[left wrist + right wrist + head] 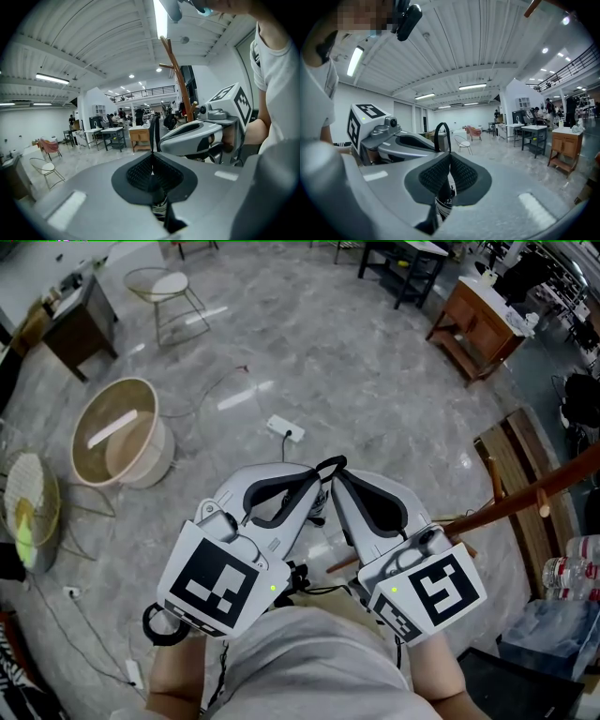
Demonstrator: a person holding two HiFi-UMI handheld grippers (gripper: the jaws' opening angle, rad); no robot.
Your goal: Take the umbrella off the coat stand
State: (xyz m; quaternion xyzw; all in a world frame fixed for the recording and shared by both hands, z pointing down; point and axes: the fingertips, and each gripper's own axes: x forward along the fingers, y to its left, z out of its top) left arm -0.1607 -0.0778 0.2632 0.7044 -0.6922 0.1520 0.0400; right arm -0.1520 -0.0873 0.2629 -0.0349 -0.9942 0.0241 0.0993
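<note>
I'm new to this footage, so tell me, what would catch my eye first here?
The left tongs and right tongs meet at the head view's centre, both shut on one black strap looping up between them. At right slants the brown wooden coat stand; at left sits a round beige tub.

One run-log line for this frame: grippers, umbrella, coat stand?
left gripper: shut on umbrella strap | right gripper: shut on umbrella strap | coat stand: at right, strap not on it
</note>
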